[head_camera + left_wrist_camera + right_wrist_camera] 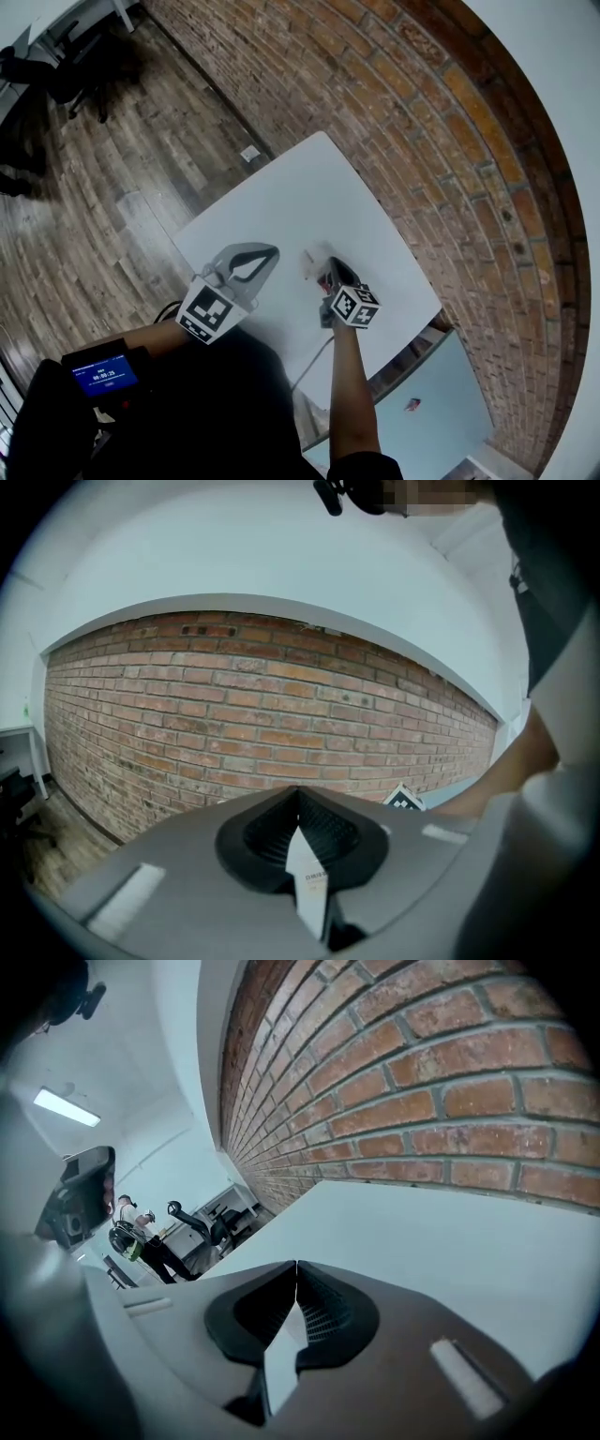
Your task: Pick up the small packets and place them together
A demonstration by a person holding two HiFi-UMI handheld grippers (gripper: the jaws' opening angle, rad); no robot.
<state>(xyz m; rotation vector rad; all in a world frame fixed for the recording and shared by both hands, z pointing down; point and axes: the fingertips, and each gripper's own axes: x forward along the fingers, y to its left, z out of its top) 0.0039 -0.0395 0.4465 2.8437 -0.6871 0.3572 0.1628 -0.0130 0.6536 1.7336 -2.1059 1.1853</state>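
In the left gripper view, my left gripper [298, 801] is shut on a small white packet [309, 885] with fine print, which stands on edge between the jaws. My right gripper [296, 1271] is likewise shut on a plain white packet [280, 1361] in its own view. From the head view both grippers hover over the near part of the white table [281, 192]: the left gripper [272, 253] on the left, the right gripper [323, 272] just beside it. A pale packet end [309, 262] shows at the right gripper's tip.
A brick wall [441, 122] runs along the table's far and right sides. Wooden floor [112, 187] lies to the left, with a dark office chair [84, 66] at the far left. A person [141, 1237] stands far off across the room.
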